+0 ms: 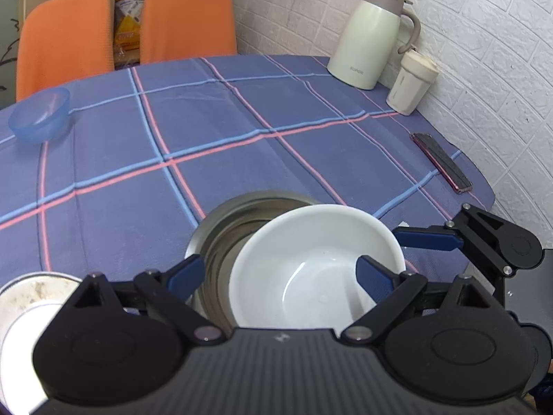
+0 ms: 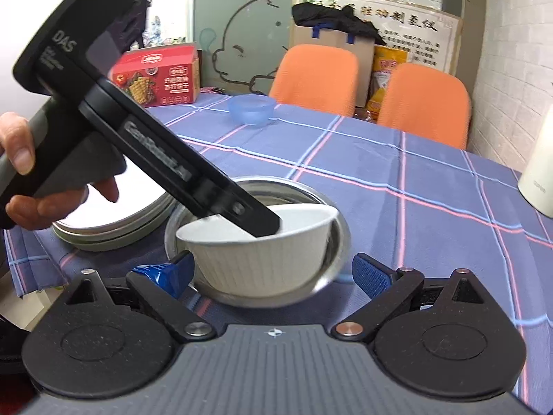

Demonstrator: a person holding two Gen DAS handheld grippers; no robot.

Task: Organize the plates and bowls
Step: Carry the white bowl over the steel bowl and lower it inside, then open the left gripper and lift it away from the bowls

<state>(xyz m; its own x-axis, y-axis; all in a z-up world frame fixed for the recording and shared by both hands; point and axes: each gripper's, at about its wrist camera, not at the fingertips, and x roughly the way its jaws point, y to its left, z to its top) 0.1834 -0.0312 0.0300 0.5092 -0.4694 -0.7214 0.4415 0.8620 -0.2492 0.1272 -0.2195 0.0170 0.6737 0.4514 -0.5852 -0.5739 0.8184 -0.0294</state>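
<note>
- The white bowl [image 1: 316,263] sits tilted inside the steel bowl [image 1: 221,231] at the near edge of the table, its ribbed outer wall facing the right wrist camera.
- The left gripper [image 1: 280,273] reaches down into the white bowl; its fingers are spread wide, one blue pad [image 1: 375,280] inside the bowl and the other outside the steel rim, grasping nothing.
- In the right wrist view a hand [image 2: 20,173] holds the left gripper's grey handle, and a black finger tip dips into the white bowl.
- The right gripper [image 2: 273,276] waits just near of the steel bowl, fingers released wide to either side.
- A stack of plates [image 2: 114,224] lies to the left of the steel bowl.
- A blue bowl [image 1: 39,116] stands well apart on the far left of the checked tablecloth [image 1: 242,145].
- A cream jug [image 1: 371,34] and a lidded cup [image 1: 411,83] stand far right by the brick wall.
</note>
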